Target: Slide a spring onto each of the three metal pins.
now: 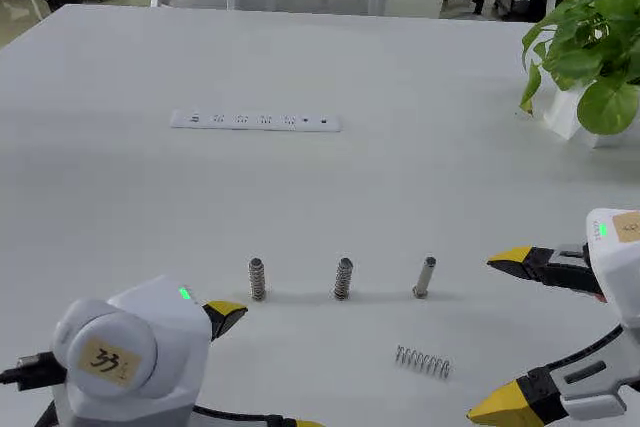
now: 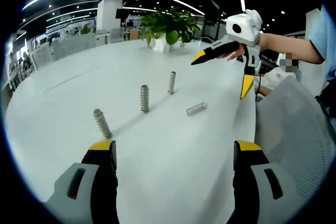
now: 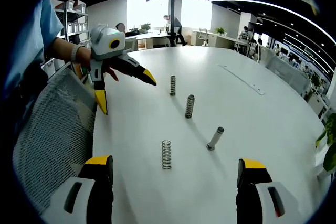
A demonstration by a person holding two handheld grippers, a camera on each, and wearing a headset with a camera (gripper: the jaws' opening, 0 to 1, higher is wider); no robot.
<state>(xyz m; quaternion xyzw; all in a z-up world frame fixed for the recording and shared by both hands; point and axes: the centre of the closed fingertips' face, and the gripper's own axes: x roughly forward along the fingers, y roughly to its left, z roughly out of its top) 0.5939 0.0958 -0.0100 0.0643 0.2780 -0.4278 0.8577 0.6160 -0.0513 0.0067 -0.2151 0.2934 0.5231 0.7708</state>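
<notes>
Third pin [image 1: 424, 277] bare, spring [image 1: 422, 361] loose.
I read left gripper [image 2: 174, 148] and right gripper [image 3: 174, 162] fingers released; head view crops both.

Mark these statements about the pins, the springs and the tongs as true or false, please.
1. In the head view, the left pin and the middle pin each carry a spring. True.
2. The right pin carries a spring too. False: it is bare.
3. The loose spring lies on the table near the right pin. True.
4. The right tongs grip the loose spring. False: they are open and empty.
5. The left tongs are shut. False: they are open.
</notes>
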